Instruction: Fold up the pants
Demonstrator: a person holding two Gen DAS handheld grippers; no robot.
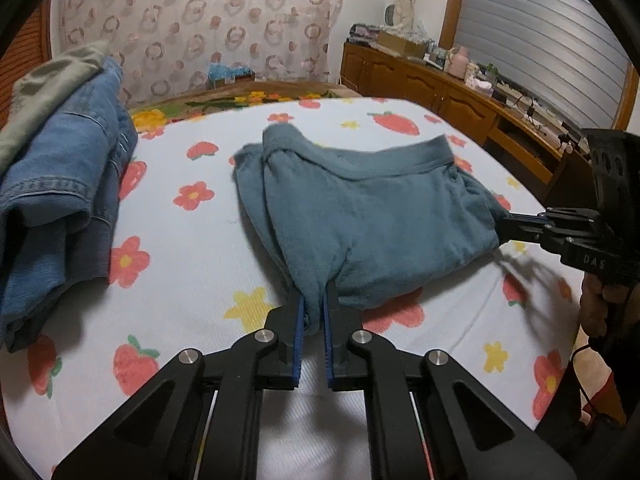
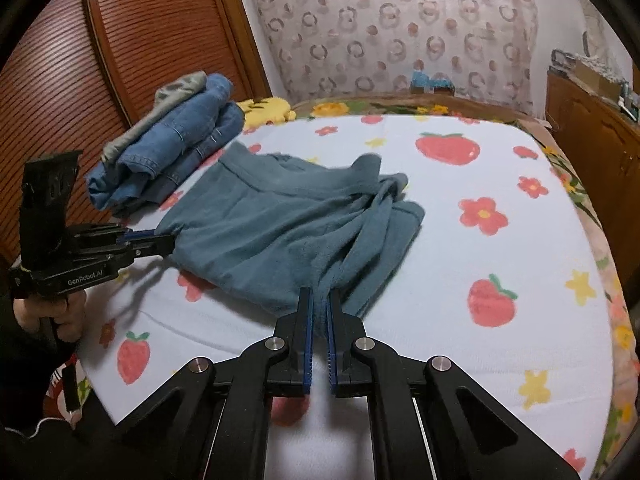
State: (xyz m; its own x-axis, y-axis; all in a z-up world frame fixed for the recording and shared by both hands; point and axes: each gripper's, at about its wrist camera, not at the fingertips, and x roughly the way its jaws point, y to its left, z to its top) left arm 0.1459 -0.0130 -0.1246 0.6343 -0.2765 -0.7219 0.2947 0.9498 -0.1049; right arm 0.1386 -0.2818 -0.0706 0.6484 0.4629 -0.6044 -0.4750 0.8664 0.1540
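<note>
Pants, teal fleece, lay partly folded near the middle of the bed, waistband on the far side, a bunched edge of cloth drawn toward the near edge at each front corner. They sat apart from the other clothing, presumably so the fold could be worked on bare sheet.

Bed sheet, white with strawberries and flowers, served as the working surface under everything.

Stack of folded jeans, blue denim, rested to the left of the pants, close to but apparently not touching them, with a grey-green garment on top; by its position, likely a pile of finished items kept out of the way.

Wooden cabinet, along the right wall, carried small clutter, too blurred to list.

Left gripper, black with blue pads, had its jaws pinched together on the near left corner of the pants, cloth visibly trapped between them.

Right gripper, same make, was likewise clamped on the near right corner, a rope of fabric rising from its jaws. Both corners were held level and apart, seemingly to keep the edge taut for carrying it over in the next fold. Slight blur on the cloth suggested motion.
</note>
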